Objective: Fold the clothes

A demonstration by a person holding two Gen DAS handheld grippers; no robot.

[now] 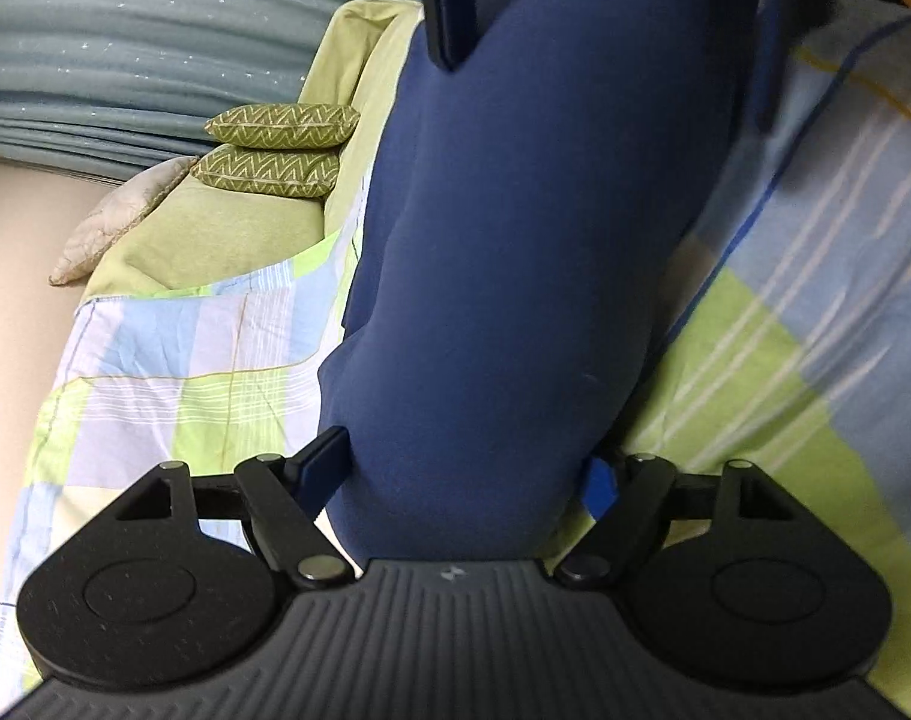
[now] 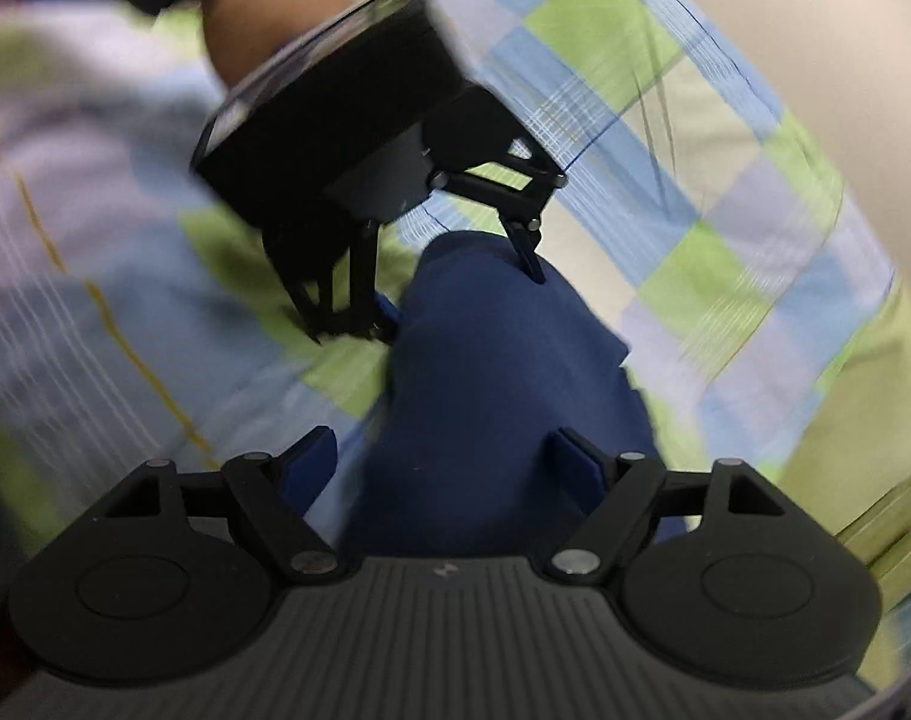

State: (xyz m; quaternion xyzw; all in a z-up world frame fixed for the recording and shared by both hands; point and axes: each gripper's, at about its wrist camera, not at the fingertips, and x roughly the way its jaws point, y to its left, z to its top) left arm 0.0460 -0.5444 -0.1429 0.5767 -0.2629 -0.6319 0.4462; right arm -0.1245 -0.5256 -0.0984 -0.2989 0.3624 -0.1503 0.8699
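Note:
A dark blue garment (image 1: 515, 240) lies folded into a long narrow band on the checked bedsheet (image 1: 185, 372). My left gripper (image 1: 461, 462) straddles its near end, jaws wide, the cloth loose between them. At the far end the right gripper (image 1: 605, 90) straddles the band too. In the right wrist view, blurred, the blue garment (image 2: 503, 372) runs between the fingers of my right gripper (image 2: 446, 456), with sheet showing beside the left finger. The left gripper (image 2: 461, 291) stands open over the far end.
Two green zigzag cushions (image 1: 281, 126) and a grey quilted cushion (image 1: 119, 222) sit on a green surface past the sheet. A teal curtain (image 1: 125, 48) hangs behind. The bed edge drops to a beige floor (image 1: 11, 300). A person's forearm (image 2: 257, 12) holds the left gripper.

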